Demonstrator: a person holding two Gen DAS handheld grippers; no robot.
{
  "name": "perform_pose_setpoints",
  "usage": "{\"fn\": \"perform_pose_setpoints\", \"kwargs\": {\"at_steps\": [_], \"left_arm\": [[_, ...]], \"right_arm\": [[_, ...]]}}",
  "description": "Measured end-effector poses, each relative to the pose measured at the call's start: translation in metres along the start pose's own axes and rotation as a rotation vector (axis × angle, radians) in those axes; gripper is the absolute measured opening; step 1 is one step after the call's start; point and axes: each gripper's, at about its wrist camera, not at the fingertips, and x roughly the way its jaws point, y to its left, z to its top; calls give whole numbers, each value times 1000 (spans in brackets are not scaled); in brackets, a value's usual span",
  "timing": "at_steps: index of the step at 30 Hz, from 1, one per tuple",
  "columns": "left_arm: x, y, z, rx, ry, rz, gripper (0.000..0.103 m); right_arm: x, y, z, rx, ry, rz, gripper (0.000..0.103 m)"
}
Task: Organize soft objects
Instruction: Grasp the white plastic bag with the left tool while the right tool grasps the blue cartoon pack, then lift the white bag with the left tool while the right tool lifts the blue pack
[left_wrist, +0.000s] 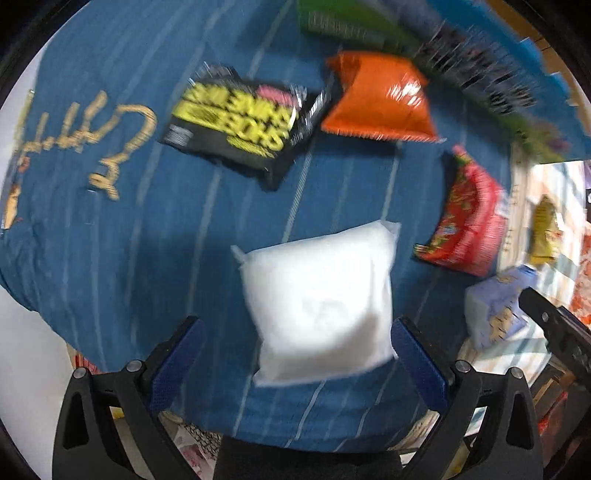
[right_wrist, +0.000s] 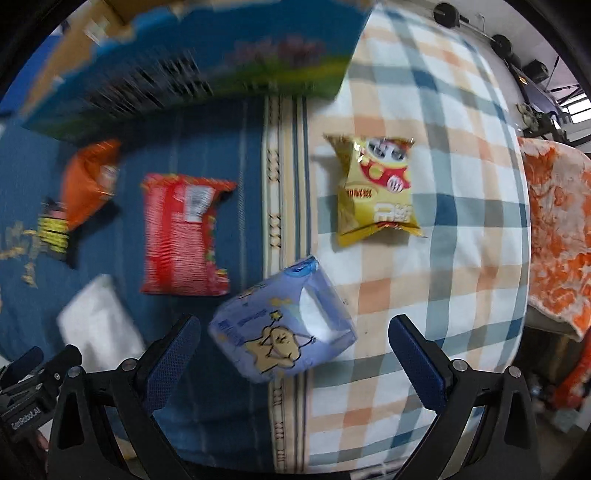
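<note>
The left hand-held gripper (left_wrist: 297, 350) was spread wide around a plump white fabric pillow (left_wrist: 317, 302) on the blue striped bedspread (left_wrist: 110, 221). The right hand-held gripper (right_wrist: 293, 350) was spread around a lavender plastic tissue pack (right_wrist: 282, 325). Farther off lay a red snack bag (right_wrist: 183, 236) and a yellow chip bag (right_wrist: 376, 192).

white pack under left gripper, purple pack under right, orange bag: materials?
White pack: looks like matte plastic film over soft filling, puffy and pillow-shaped; blur leaves it open.
Purple pack: printed plastic wrap, probably tissues, with a sheen on its side.
Orange bag: glossy foil-type snack film, with bright glints and a crimped edge.
</note>
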Motion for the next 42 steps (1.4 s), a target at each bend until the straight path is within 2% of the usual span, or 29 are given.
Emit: {"fn": "perform_pose_setpoints", "kwargs": {"at_steps": [3, 5, 6, 10, 12, 13, 15, 18, 19, 20, 23, 26, 30, 32, 33, 35, 36, 39, 41, 42], "left_arm": [[26, -4, 6, -3, 47, -16, 103], [34, -8, 8, 12, 41, -21, 101], [37, -11, 8, 25, 32, -11, 90], [45, -20, 9, 61, 2, 34, 85], [43, -26, 9, 91, -6, 52, 80], [41, -29, 8, 108, -13, 61, 79], [37, -36, 7, 128, -21, 69, 78], [38, -44, 6, 126, -27, 68, 77], [38, -46, 4, 124, -31, 71, 77], [38, -48, 2, 122, -34, 73, 76], [40, -52, -5, 116, -47, 82, 75], [29, -67, -15, 112, -69, 95, 75], [16, -83, -23, 111, -92, 82, 75], [9, -83, -26, 103, -102, 80, 75], [6, -83, -27, 103, -108, 79, 75], [-5, -88, -29, 103, -110, 69, 75], [-6, -84, -28, 103, -113, 64, 75], [-10, -79, -30, 106, -120, 67, 75], [-5, -65, -32, 104, -116, 67, 75], [-4, -62, -33, 99, -114, 69, 75]], "right_arm": [[19, 5, 3, -8, 50, 22, 103], [32, 6, 1, -35, 86, 15, 103], [39, 8, 0, -65, 101, 14, 103], [56, 10, -3, -148, 134, 11, 102], [64, 11, -3, -174, 143, 22, 96], [67, 10, -2, -182, 145, 37, 89], [72, 10, -1, -192, 154, 60, 84], [71, 2, -2, -167, 136, 80, 68], [64, -5, -4, -161, 131, 82, 58], [60, -10, -5, -149, 113, 83, 53], [52, -27, -6, -108, 91, 100, 22], [46, -42, -9, -89, 93, 124, 15], [43, -46, -21, -139, 115, 118, 15], [52, -41, -38, -216, 146, 112, 20], [51, -41, -44, -237, 164, 120, 27], [44, -43, -51, -285, 168, 124, 69], [38, -41, -54, -331, 145, 121, 75], [19, -27, -59, -523, 78, 80, 76], [8, -7, -55, -667, 45, 33, 76], [7, 4, -59, -774, 34, -18, 76]]}}
